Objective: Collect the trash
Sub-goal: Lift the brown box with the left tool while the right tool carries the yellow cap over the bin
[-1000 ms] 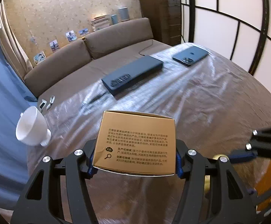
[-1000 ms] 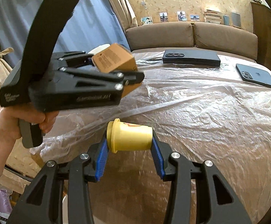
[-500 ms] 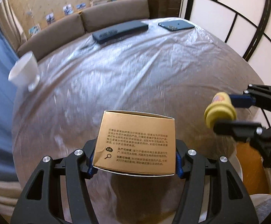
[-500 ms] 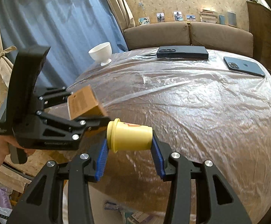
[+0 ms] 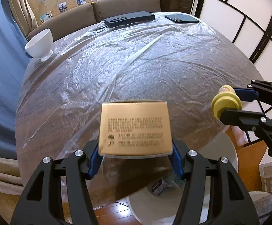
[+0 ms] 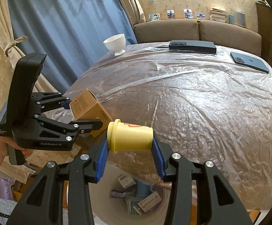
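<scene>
My left gripper (image 5: 136, 155) is shut on a tan cardboard box (image 5: 135, 129) with black print, held above the table's near edge; the box also shows in the right wrist view (image 6: 88, 110). My right gripper (image 6: 129, 153) is shut on a yellow plastic cup (image 6: 130, 138) lying sideways between the blue pads; the cup also shows in the left wrist view (image 5: 226, 103). Below both grippers stands a white trash bin (image 6: 106, 193) holding several small packages (image 6: 147, 202); its rim shows in the left wrist view (image 5: 228, 150).
A round table under clear plastic sheet (image 5: 136, 65) carries a white footed bowl (image 5: 39, 44), a dark flat case (image 5: 129, 18) and a dark phone (image 5: 182, 18). A brown sofa (image 6: 196, 30) stands behind, a blue curtain (image 6: 61, 28) at the left.
Both grippers have pulled back from over the table to its near edge and now hang over the trash bin, which has come into view. Each still holds its item.
</scene>
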Available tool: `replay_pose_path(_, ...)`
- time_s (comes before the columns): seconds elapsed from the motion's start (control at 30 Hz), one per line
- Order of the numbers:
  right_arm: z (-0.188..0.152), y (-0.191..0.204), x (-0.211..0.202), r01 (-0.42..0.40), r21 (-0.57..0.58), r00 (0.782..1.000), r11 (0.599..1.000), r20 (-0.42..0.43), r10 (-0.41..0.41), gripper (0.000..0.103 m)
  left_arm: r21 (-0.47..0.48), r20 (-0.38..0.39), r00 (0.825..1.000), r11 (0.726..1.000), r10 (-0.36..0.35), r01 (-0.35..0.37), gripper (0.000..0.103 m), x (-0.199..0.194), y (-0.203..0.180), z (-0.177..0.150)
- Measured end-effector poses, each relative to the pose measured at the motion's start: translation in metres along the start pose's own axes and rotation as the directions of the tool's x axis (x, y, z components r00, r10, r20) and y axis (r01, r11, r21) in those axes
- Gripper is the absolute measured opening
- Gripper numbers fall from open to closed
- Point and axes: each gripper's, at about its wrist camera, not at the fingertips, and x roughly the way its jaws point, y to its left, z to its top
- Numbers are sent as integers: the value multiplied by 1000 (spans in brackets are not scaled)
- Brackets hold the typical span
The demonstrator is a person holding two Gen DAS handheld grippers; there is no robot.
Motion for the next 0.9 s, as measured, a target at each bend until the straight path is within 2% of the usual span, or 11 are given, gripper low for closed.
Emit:
replay_pose_path(0.53, -22, 13, -13, -44, -32, 999, 999, -34, 43, 42, 3, -19, 1000, 1000, 18, -18, 60, -21, -20, -27)
replay_pose_path(0.9, -35, 14, -19, -49, -39, 997, 998, -55, 47, 42, -13, -47, 999, 1000, 7, -8, 60, -19, -33, -42)
